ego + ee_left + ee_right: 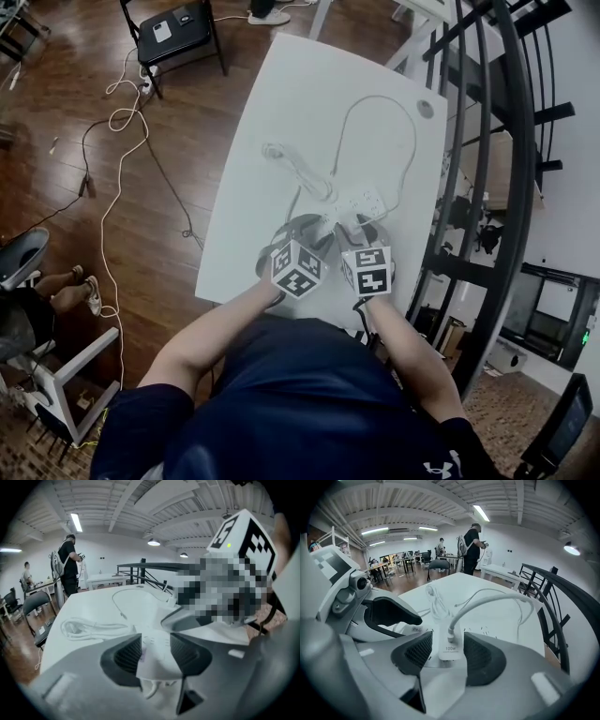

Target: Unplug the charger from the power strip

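Note:
A white power strip [364, 201] lies on the white table [281, 112], its near end under both grippers. My left gripper [154, 651] is low over that end, open, with the strip [158, 663] between its pads. My right gripper [447, 651] is open around the white charger [450, 644], which stands plugged in upright with a thin gap on each side. A thick white cable [487, 599] arcs away from the charger's top. In the head view the left gripper [314, 230] and right gripper [361, 232] sit side by side, hiding the charger.
A coiled white cord [89, 627] lies on the table beyond the strip. A black railing [487, 187] runs close along the table's right edge. A black chair [173, 33] and loose cables [117, 122] are on the wooden floor to the left. People stand far off.

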